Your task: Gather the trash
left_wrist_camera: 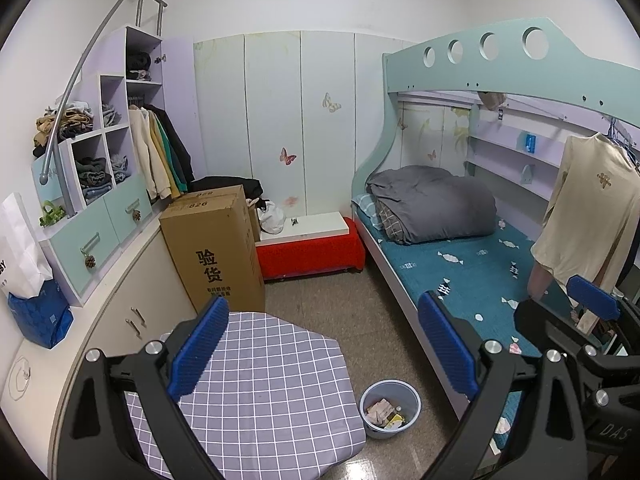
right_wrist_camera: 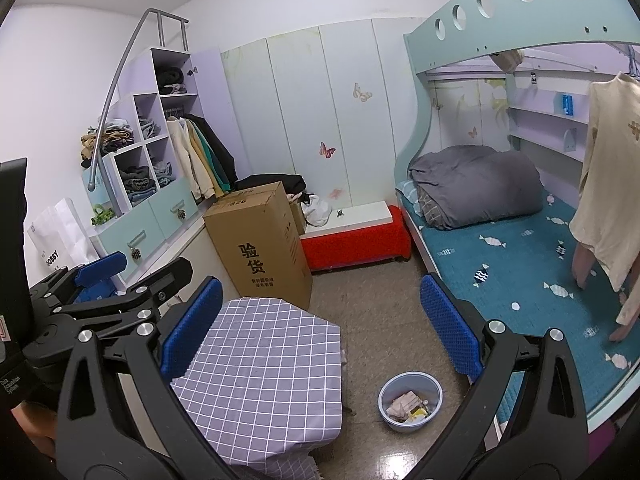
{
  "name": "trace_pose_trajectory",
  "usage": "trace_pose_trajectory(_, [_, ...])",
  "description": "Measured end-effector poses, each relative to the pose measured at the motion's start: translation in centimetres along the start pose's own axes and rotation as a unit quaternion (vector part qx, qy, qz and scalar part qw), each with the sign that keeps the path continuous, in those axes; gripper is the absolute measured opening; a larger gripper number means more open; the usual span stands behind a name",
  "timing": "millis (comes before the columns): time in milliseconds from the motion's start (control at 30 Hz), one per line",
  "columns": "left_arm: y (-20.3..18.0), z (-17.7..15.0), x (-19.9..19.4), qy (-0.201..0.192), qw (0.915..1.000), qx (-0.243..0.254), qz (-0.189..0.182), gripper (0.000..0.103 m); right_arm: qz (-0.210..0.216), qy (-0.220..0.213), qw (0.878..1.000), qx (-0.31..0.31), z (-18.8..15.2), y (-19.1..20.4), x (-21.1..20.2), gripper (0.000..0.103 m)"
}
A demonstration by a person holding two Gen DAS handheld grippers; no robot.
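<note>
Far left of the left gripper (left_wrist_camera: 322, 344), on the counter (left_wrist_camera: 36, 376), stand a white paper bag (left_wrist_camera: 18, 240) and a blue bag (left_wrist_camera: 38, 316), with shelves (left_wrist_camera: 100, 148) of folded clothes behind them. Ahead and left of its left finger rises a cardboard box (left_wrist_camera: 216, 248) printed with dark characters, and beyond that a red bench (left_wrist_camera: 310, 252) with a white top sits against the wall panels. A table (left_wrist_camera: 256, 376) under a grey checked cloth lies below and between the 2 blue-padded fingers (left_wrist_camera: 198, 350), nearer the left one. Both grippers are released, fingers spread wide with nothing between them. Just right of the table, on the speckled floor, sits the bin (left_wrist_camera: 390, 408), a pale blue bucket holding crumpled paper and yellow scraps; it lies low between the fingers of either gripper, closer to the right finger. In the right wrist view the bin (right_wrist_camera: 410, 402) shows the same litter, and the right gripper (right_wrist_camera: 320, 328) hangs above the table edge, with the left gripper's black frame at its left. To the right runs the bunk bed (left_wrist_camera: 472, 264), a grey duvet (left_wrist_camera: 432, 204) at its head, and a cream shirt (left_wrist_camera: 588, 208) hangs at the far right.
</note>
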State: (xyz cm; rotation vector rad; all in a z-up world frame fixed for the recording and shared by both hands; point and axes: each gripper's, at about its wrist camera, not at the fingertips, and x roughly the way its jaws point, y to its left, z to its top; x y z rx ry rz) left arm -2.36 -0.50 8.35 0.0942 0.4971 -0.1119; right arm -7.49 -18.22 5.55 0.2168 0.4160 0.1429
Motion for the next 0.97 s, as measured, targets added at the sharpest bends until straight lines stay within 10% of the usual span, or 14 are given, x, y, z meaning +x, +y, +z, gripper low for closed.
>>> trace_pose_trajectory(967, [0.1, 0.2, 1.5, 0.019, 0.9998, 0.001, 0.0, 0.094, 0.0, 0.02, 1.0, 0.009, 0.0, -0.2, 1.3, 0.097])
